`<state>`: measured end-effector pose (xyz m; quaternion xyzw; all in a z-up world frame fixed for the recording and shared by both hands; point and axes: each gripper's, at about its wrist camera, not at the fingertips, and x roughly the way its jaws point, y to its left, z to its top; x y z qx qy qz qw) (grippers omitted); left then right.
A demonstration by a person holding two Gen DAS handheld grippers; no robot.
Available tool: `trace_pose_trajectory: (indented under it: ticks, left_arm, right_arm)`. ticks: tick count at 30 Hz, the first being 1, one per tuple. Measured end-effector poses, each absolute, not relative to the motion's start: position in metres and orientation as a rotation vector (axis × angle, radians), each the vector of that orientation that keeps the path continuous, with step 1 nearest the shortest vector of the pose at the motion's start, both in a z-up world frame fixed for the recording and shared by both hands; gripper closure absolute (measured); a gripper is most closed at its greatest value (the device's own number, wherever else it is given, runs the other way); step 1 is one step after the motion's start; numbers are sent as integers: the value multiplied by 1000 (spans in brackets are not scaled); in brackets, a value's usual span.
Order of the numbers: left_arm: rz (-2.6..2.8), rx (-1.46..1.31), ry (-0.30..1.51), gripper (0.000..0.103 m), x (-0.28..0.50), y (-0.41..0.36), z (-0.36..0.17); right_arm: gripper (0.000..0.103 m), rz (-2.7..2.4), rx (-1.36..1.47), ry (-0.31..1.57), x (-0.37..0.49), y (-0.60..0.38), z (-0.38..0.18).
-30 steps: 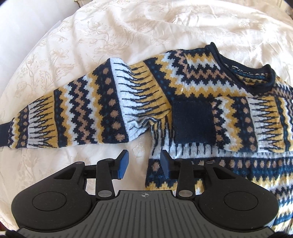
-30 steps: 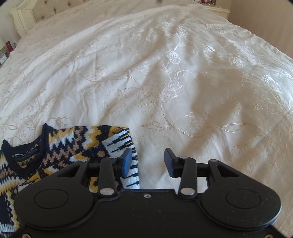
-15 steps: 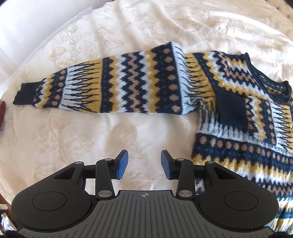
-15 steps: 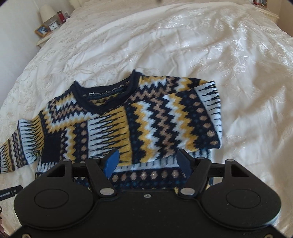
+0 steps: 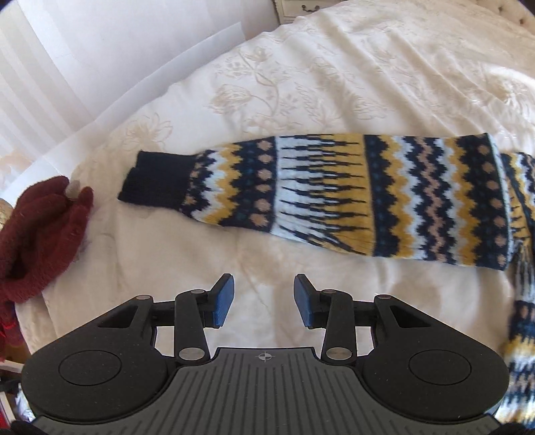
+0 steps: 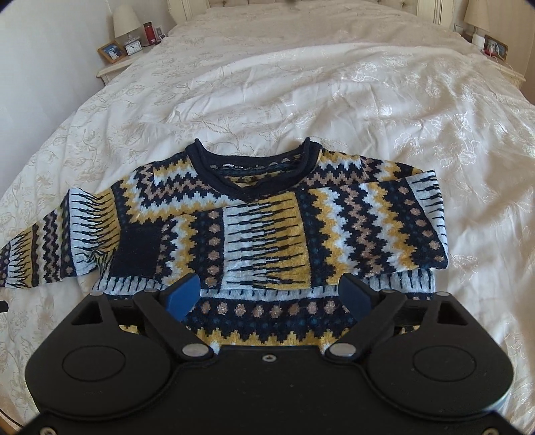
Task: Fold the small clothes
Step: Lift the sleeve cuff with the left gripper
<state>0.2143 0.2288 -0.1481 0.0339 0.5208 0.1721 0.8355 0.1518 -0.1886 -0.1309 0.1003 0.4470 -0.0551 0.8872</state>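
A small knitted sweater (image 6: 260,227) in navy, yellow, white and tan zigzags lies flat on the bed, neck away from me. Its right sleeve is folded across the chest, navy cuff (image 6: 133,249) at the left. The other sleeve (image 5: 351,197) stretches straight out sideways, ending in a navy cuff (image 5: 157,182). My left gripper (image 5: 263,299) hovers open over bare bedding just short of that sleeve. Over the sweater's lower body, my right gripper (image 6: 269,296) is spread wide open and holds nothing.
A cream embroidered bedspread (image 6: 334,93) covers the bed. A dark red knitted garment (image 5: 36,234) lies at the bed's left edge near the sleeve cuff. Nightstands with a lamp (image 6: 125,21) and framed photos (image 6: 495,45) flank the headboard.
The left gripper has swung left along the outstretched sleeve, bringing its cuff and the red garment into view. The right gripper has drawn back and centred over the sweater, its fingers wider apart.
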Motion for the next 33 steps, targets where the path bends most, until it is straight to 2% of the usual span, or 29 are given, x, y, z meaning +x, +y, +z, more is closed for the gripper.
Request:
trace_pose_trajectory:
  ticks: [3, 9, 17, 23, 33]
  left_arm:
    - [374, 66, 1083, 65, 222, 244, -149]
    - [379, -126, 1043, 63, 232, 281, -149]
    - [367, -174, 1040, 55, 251, 307, -164]
    - [383, -272, 1049, 54, 252, 318, -162]
    - [354, -203, 1034, 50, 230, 311, -166]
  right_arm:
    - [8, -132, 201, 889, 151, -178, -125]
    - [8, -103, 234, 889, 154, -165, -123]
    - [8, -96, 272, 927, 159, -153, -126]
    - [8, -108, 311, 952, 162, -150, -129]
    - [8, -69, 323, 1001, 172, -140, -139]
